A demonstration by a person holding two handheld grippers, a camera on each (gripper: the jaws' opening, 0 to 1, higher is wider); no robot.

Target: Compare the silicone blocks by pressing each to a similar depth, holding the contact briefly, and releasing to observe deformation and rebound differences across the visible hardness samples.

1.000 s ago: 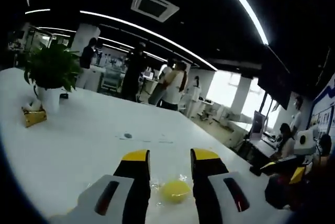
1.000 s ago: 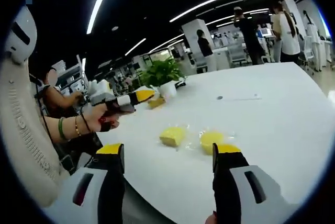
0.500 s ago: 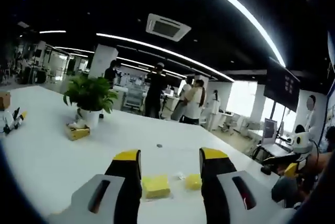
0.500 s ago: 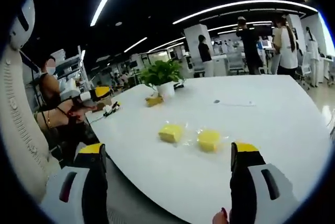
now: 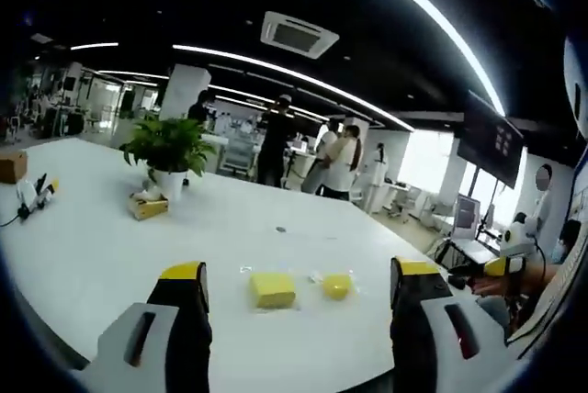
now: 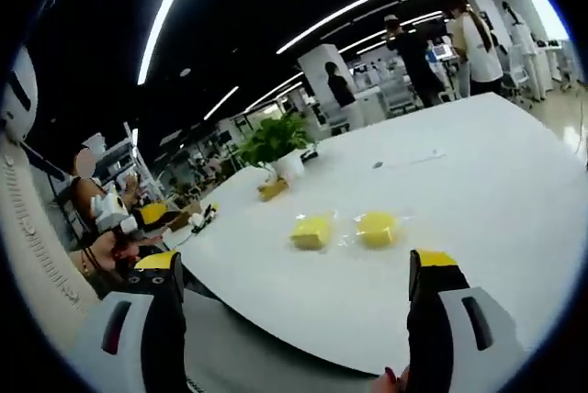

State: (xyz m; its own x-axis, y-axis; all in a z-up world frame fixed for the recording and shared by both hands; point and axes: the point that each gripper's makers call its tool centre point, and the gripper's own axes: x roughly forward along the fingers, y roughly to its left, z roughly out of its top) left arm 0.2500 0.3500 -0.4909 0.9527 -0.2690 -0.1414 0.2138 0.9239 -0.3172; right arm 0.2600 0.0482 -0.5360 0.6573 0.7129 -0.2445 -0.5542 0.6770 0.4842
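Two yellow silicone samples lie side by side on the white tabletop (image 5: 110, 246), near its front edge, each on or in a clear plastic wrapper. In the left gripper view, the squarish yellow silicone block (image 5: 273, 289) sits left of the smaller rounded yellow silicone block (image 5: 336, 286); close but apart. The right gripper view has the same pair, squarish block (image 6: 312, 230) and rounded block (image 6: 377, 228), well out on the tabletop beyond the jaws.

Left gripper (image 5: 301, 275): jaws spread wide, nothing between them, off the tabletop, both samples framed in the gap ahead. Right gripper (image 6: 306, 261): jaws likewise wide apart and empty, held back off the tabletop edge. Neither touches a sample. Judgement: both tools are in a stand-off pose, between presses or before one; blocks look undeformed from here, though too small to be sure.

Samples set together, probably so one can be pressed after the other without repositioning.

Surface: glossy white, large, rounded edge, mostly bare. A potted green plant in a white pot (image 5: 167, 156) stands further back with a small yellow box (image 5: 147, 207) beside it.

Room: open office, dark ceiling, long curved light strips, ceiling air vent (image 5: 299, 34). Several people standing in the background (image 5: 317, 154); a seated person (image 6: 96, 228) at the tabletop's side.
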